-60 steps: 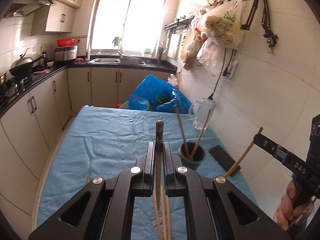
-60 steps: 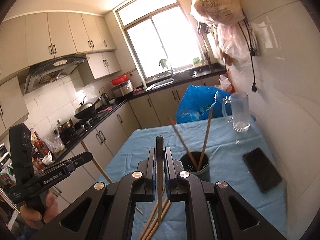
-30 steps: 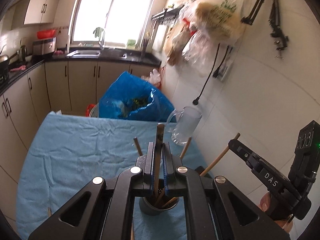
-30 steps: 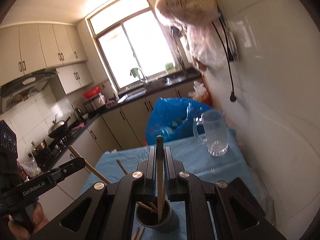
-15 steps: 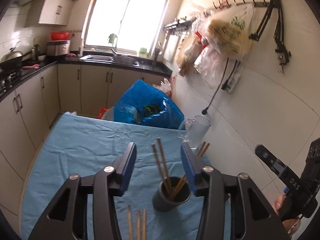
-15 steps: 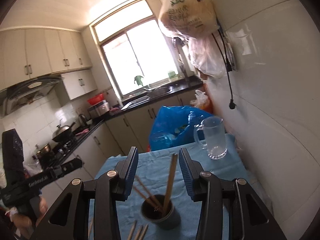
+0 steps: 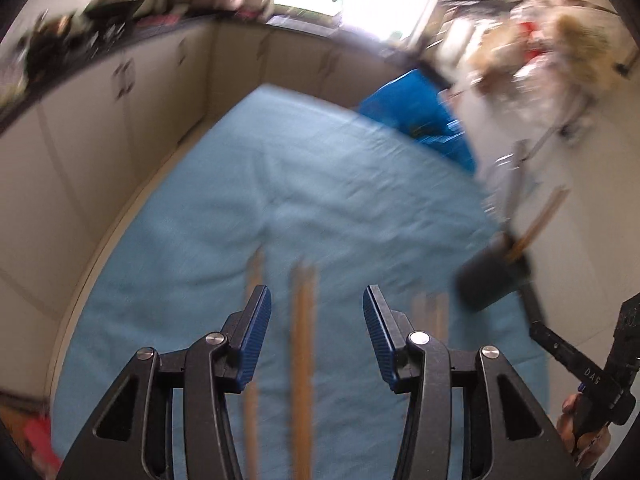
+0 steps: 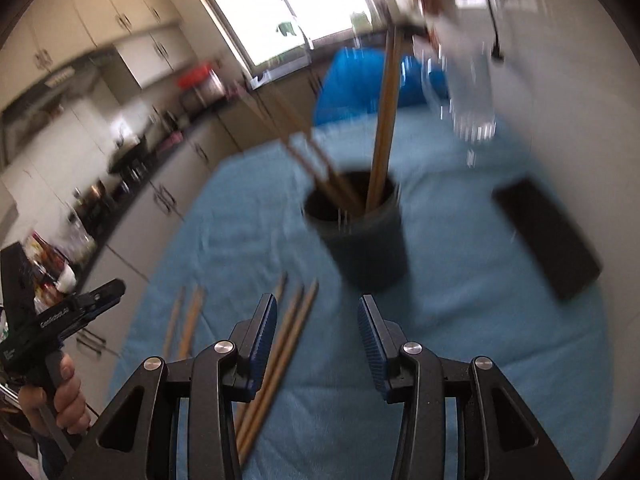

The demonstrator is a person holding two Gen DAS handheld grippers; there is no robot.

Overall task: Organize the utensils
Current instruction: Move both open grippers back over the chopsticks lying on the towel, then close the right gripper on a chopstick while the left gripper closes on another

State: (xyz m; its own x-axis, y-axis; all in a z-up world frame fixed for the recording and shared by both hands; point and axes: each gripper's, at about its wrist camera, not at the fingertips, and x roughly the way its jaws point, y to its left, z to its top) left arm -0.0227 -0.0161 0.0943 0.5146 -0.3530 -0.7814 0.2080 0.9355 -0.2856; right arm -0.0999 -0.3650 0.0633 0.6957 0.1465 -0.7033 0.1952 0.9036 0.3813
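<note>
1. The chopsticks [image 8: 280, 344] were seen as thin, pale wooden sticks, lying loose and nearly parallel on the blue cloth [image 8: 460, 352] that covered the desk.
2. Several more chopsticks were stood in a dark round holder [image 8: 366, 240], leaning apart from each other; one long stick rose almost upright from it.
3. The holder was placed on the cloth, just beyond the loose sticks, and a black flat object [image 8: 548, 236] was laid near it by the wall.
4. The left claw [image 7: 316, 328] was held released above the cloth, with a pair of sticks [image 7: 302, 360] seen between its blue pads, not pressed by them.
5. The right claw [image 8: 316, 332] was also released, nothing being grasped; three sticks were seen under its left pad.
6. Both views were blurred, so finer detail could not be told.
</note>
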